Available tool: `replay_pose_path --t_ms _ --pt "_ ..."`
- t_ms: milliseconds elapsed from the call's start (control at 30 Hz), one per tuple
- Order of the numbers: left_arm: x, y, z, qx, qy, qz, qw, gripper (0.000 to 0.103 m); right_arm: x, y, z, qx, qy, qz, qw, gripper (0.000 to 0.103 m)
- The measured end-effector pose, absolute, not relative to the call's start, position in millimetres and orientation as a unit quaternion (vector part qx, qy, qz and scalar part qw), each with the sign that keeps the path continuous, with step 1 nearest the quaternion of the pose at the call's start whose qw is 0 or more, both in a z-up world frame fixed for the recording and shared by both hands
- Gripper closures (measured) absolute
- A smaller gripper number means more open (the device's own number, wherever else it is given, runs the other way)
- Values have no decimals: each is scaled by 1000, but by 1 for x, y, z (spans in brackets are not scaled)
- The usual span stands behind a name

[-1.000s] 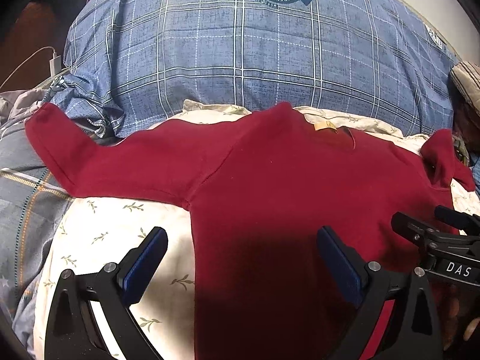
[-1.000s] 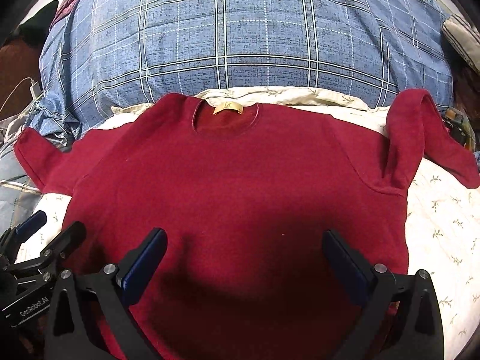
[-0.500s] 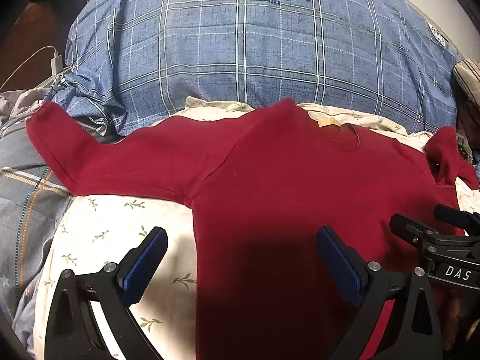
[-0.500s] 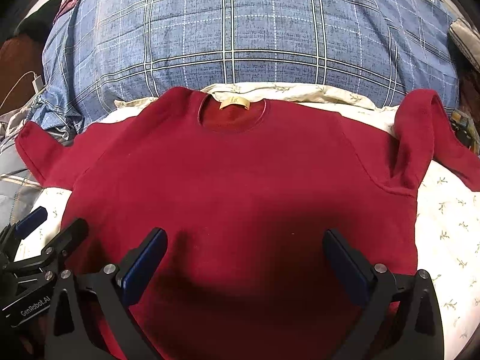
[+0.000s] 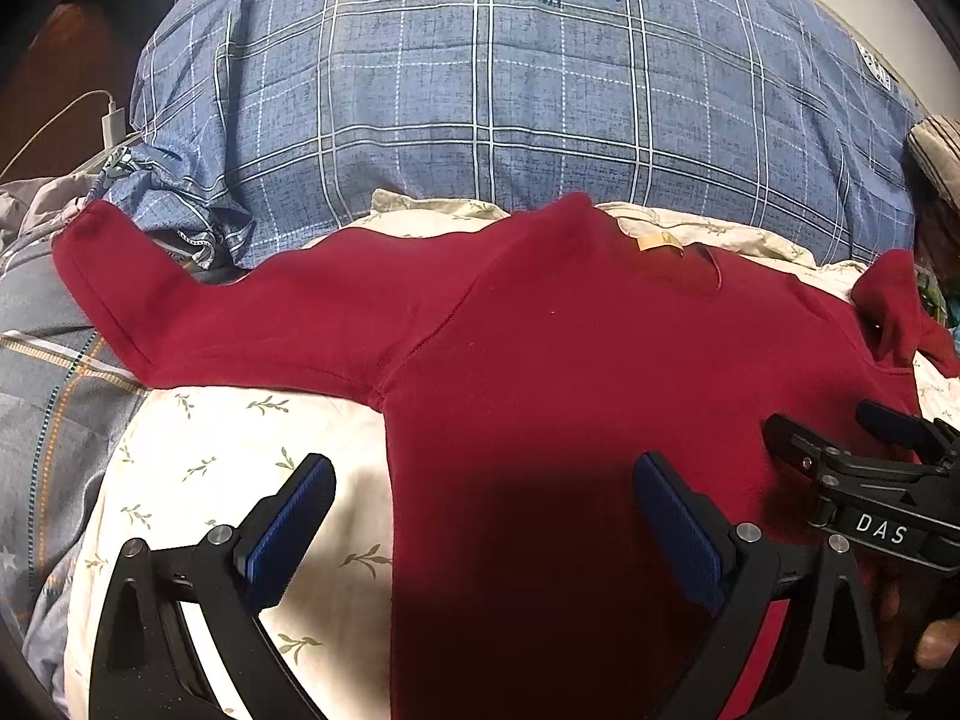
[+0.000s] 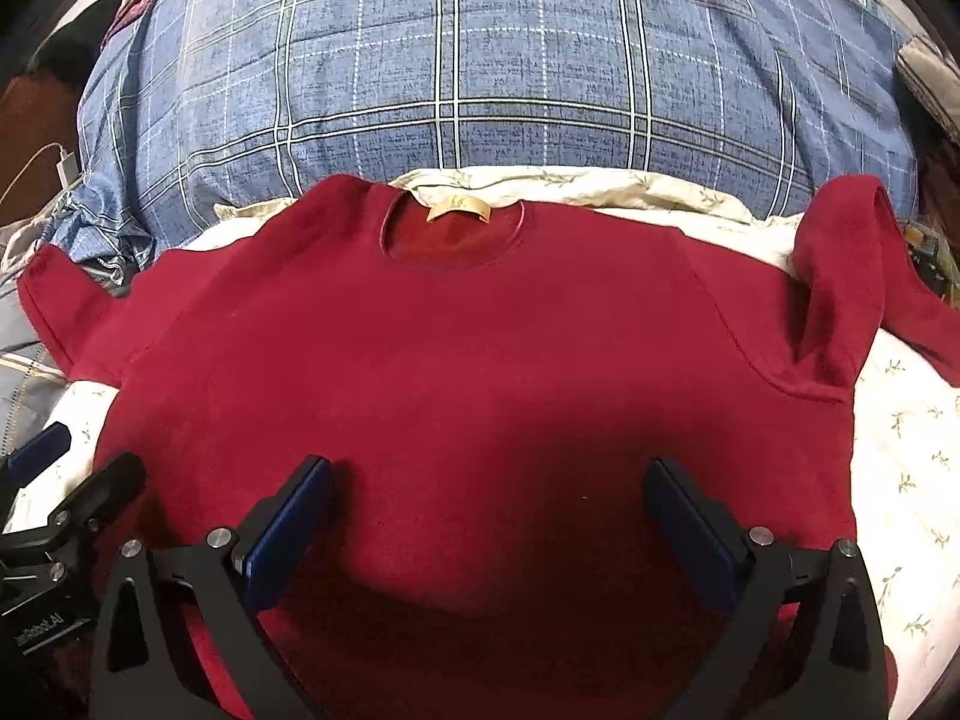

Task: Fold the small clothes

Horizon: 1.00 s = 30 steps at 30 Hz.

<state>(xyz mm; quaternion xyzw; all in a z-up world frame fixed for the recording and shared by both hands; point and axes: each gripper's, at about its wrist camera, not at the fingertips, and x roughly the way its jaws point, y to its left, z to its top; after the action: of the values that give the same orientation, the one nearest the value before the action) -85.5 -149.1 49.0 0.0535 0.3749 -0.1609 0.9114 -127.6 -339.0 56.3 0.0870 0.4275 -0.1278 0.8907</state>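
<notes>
Both claws, L [image 5: 483, 516] & R [image 6: 489, 516], agape over red sweater [image 6: 468, 360].

blue plaid pillow [image 5: 480, 120], floral sheet [image 5: 198, 450] (bed)

Both wrist cams sit low and close over the sweater [image 5: 570, 372], facing its collar and the plaid pillow [image 6: 480, 72]. Left cam views from the left edge, right cam centered; each sees the other gripper.
</notes>
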Motion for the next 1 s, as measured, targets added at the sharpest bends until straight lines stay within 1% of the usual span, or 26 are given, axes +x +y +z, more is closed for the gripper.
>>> replay_pose_path --t_ms 600,667,800,1000 --pt "-89 -151 49 60 373 -161 912 4 -127 -342 52 95 433 -128 887 0" --pt "-90 -147 53 52 371 -168 912 10 -127 -342 51 94 433 -128 887 0" --pt "-82 -125 73 32 377 -165 911 10 -127 -342 51 94 433 -127 887 0" --pt "-31 -63 110 39 350 -41 935 10 -127 -343 51 97 432 -126 888 0"
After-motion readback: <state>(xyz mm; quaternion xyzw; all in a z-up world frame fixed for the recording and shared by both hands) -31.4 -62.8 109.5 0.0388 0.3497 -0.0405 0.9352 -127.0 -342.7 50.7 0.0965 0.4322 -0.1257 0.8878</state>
